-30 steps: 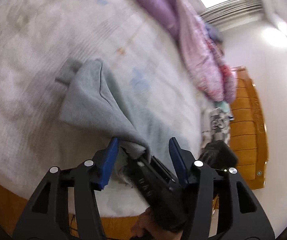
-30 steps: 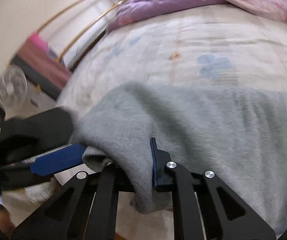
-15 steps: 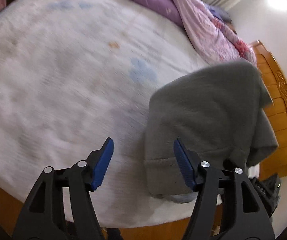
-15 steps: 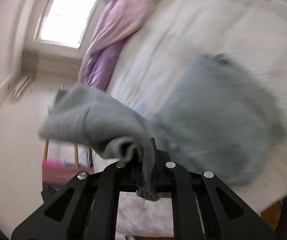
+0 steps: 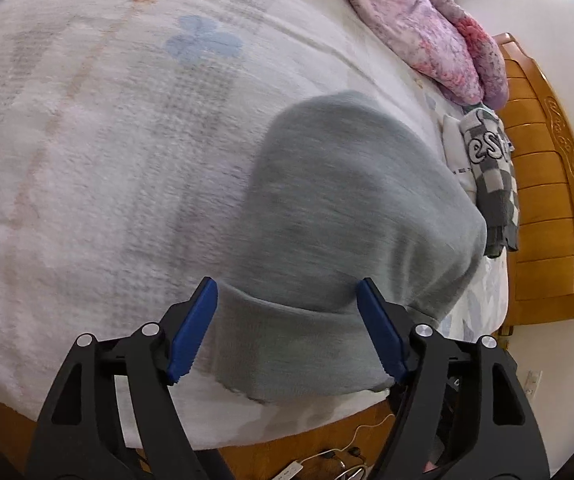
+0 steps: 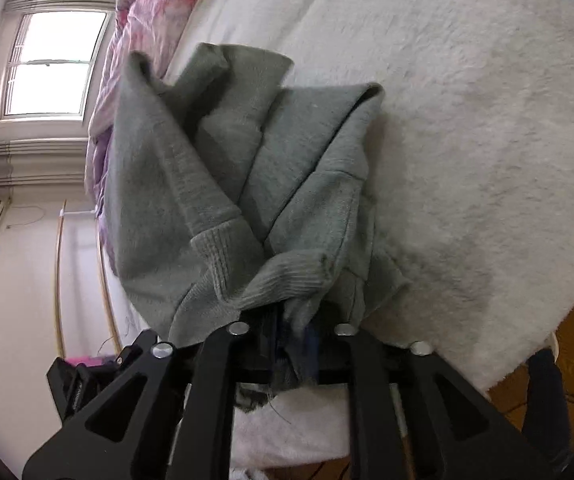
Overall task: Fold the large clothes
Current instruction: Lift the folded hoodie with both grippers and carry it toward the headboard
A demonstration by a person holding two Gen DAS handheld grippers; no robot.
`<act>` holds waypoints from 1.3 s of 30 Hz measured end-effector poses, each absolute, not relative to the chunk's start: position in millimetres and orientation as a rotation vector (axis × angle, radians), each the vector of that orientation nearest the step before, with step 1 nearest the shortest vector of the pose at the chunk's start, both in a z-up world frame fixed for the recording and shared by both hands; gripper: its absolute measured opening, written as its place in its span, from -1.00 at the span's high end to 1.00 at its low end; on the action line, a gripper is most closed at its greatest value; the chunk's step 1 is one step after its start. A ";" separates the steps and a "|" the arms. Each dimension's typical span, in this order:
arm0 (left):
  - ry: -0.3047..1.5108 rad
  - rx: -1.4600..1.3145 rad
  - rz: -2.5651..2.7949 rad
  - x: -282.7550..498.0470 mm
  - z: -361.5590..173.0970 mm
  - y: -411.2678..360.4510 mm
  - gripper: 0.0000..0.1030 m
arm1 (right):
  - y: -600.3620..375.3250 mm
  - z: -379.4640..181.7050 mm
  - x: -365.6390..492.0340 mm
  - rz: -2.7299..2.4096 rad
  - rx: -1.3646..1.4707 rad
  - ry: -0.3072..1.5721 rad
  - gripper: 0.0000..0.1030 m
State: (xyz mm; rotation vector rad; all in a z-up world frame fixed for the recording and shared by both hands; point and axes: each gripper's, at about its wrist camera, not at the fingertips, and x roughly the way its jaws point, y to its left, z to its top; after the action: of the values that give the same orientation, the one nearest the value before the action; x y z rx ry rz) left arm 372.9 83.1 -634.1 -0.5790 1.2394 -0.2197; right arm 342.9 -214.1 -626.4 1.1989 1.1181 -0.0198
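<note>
Two views show us a wide bed (image 5: 67, 160) covered by a fluffy white blanket with faint blue and orange flower prints; it fills most of both pictures and serves as our folding surface. On it, near the front edge, lies the grey sweater (image 5: 347, 220), the garment we are folding. Our left view shows it as a smooth, rounded mound, its ribbed hem nearest us. Our left gripper (image 5: 287, 328) hangs just above that hem with its blue-padded jaws spread wide and nothing between them, so we judge it is free to take a new hold. Our right gripper (image 6: 287, 344) is clenched on a bunched ribbed edge of the sweater, lifting the cloth into loose, crumpled folds, probably to carry that part across the rest. Only the left view shows the carved wooden bed board (image 5: 547, 200), the pink and purple quilt (image 5: 427, 28) heaped along the far side, and a checkered grey and white garment (image 5: 491, 168) with lettering lying beside the sweater. Only the right view shows the bright window (image 6: 55, 64), and the sweater's underside with its gathered layers, which the left view hides beneath the smooth top.
</note>
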 end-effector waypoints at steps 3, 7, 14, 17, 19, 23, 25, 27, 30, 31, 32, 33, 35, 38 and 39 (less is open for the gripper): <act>1.267 -0.544 -0.218 374.8 -640.2 73.0 -0.52 | -222.5 -612.9 349.5 -0.059 1.083 1.157 0.24; 1.286 -0.563 -0.191 374.0 -654.6 74.3 -0.67 | -232.4 -616.5 356.7 -0.035 1.027 1.186 -0.07; 1.300 -0.569 -0.206 380.1 -668.3 72.4 -0.74 | -237.7 -664.3 373.6 0.104 1.134 1.263 -0.28; 1.314 -0.600 -0.270 380.4 -669.3 69.5 -0.74 | -238.0 -672.8 380.9 0.158 1.167 1.259 -0.40; 1.299 -0.566 -0.281 379.1 -668.8 64.4 -0.74 | -238.6 -675.2 384.7 0.196 1.184 1.261 -0.40; 1.301 -0.593 -0.272 376.5 -682.0 65.2 -0.81 | -242.2 -683.6 398.5 0.227 1.269 1.264 -0.40; 1.320 -0.606 -0.267 379.0 -692.9 64.3 -0.89 | -240.3 -691.2 409.7 0.210 1.320 1.261 -0.33; 1.344 -0.645 -0.271 384.3 -702.2 62.5 -0.92 | -239.2 -692.5 410.9 0.158 1.281 1.260 -0.32; 1.344 -0.625 -0.281 387.7 -701.1 60.3 -0.92 | -236.0 -687.8 408.0 0.110 1.264 1.228 -0.32; 1.347 -0.631 -0.287 388.6 -702.0 60.6 -0.92 | -236.2 -685.4 404.6 0.093 1.261 1.224 -0.32; 1.353 -0.642 -0.292 389.2 -703.4 61.8 -0.92 | -235.1 -684.8 400.8 0.090 1.261 1.221 -0.33; 1.356 -0.647 -0.298 390.0 -703.8 62.1 -0.92 | -234.0 -685.7 400.0 0.094 1.263 1.217 -0.36; 1.352 -0.646 -0.307 393.0 -702.7 60.5 -0.87 | -235.1 -691.3 402.1 0.110 1.306 1.216 -0.45; 1.327 -0.638 -0.304 397.3 -692.9 61.9 -0.59 | -234.1 -694.0 399.6 0.152 1.341 1.214 -0.19; 1.326 -0.630 -0.296 396.8 -689.0 63.0 -0.52 | -235.8 -690.6 399.6 0.187 1.350 1.198 0.35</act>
State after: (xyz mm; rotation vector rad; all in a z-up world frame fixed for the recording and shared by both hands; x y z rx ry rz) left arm 396.8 63.0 -689.0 -0.6300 1.3264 -0.2963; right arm 399.6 -235.8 -690.6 1.3503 1.1983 0.1872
